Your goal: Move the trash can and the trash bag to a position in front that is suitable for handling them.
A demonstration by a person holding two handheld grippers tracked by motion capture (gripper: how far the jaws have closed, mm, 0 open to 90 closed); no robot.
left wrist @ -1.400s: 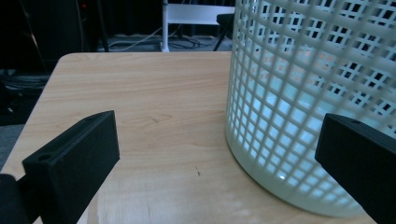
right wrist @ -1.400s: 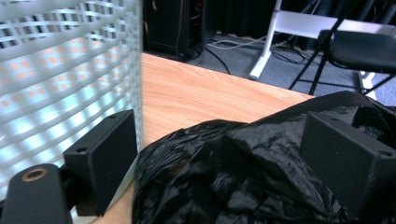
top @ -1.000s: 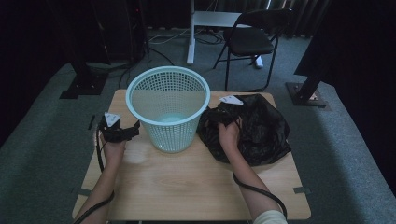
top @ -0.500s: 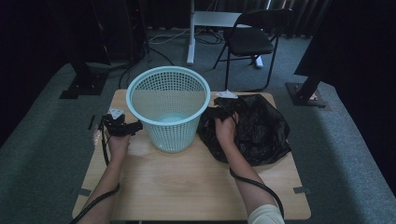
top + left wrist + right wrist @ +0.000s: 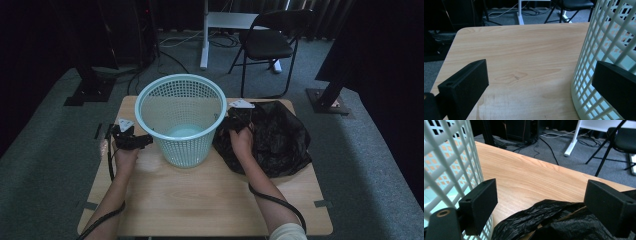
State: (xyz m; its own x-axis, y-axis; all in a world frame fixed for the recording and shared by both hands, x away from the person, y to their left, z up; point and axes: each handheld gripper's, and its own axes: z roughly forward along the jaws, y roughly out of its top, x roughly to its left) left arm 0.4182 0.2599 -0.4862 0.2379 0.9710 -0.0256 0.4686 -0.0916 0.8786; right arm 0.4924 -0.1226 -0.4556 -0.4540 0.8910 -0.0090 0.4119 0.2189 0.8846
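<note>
A light blue mesh basket (image 5: 181,120) stands upright on the wooden table (image 5: 200,195). A crumpled black plastic bag (image 5: 275,137) lies to its right, touching the basket's side. My left gripper (image 5: 137,141) is low at the basket's left side, open and holding nothing. In the left gripper view it (image 5: 539,85) has the basket wall (image 5: 604,50) just past its right jaw. My right gripper (image 5: 239,119) is at the bag's near-left edge beside the basket. In the right gripper view it (image 5: 541,202) stands wide open over a fold of the bag (image 5: 544,217).
A black folding chair (image 5: 267,45) and a white stand leg (image 5: 204,35) are on the carpet beyond the table's far edge. Dark stand bases (image 5: 90,90) sit at both far corners. Bare wood stretches across the table's near half.
My left gripper has edged slightly right, closer to the basket. My right gripper has shifted a little forward along the bag's edge. Basket and bag stay put.
</note>
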